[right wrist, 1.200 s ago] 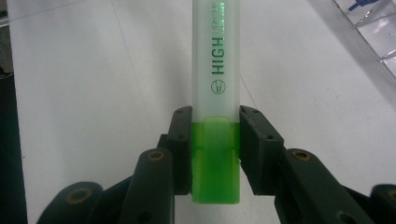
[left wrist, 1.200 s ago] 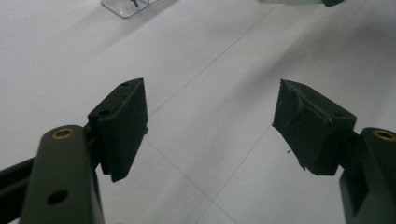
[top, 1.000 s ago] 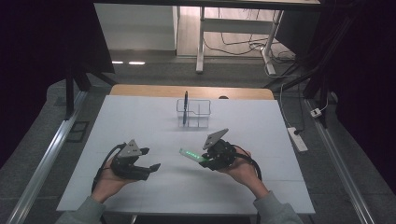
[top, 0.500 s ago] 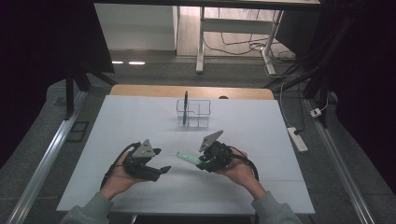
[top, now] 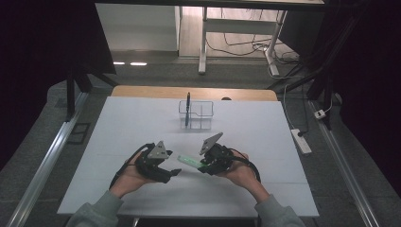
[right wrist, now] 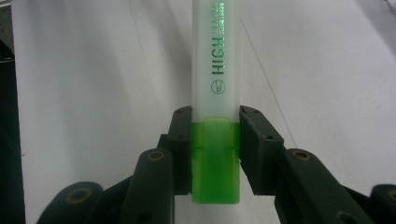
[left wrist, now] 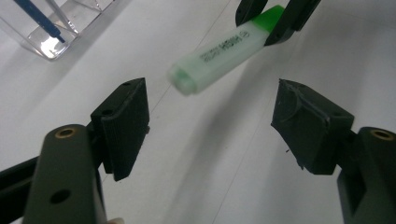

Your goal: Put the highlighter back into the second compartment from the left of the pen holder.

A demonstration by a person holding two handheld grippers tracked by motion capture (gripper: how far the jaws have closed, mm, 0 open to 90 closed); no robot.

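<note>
Green highlighter (top: 190, 161): held above the white table (top: 265, 142) at its near middle, clamped by its green end between the pads of the right gripper (top: 204, 166); pale barrel directed toward the left gripper (top: 174, 173), its far end free in the air.

Change noted: since a second ago the left gripper has been carried across the table toward the highlighter, and the gap between the two grippers has been narrowed. Its jaws are seen wide apart, nothing between them, the barrel's free end just ahead of the opening. A handover or a pull on the pen is judged to be prepared.

Pose: both forearms are brought in low, the grippers turned inward to face each other.

Also present: clear holder (top: 196, 114) at the far middle, a blue pen (top: 187, 108) standing in it.
</note>
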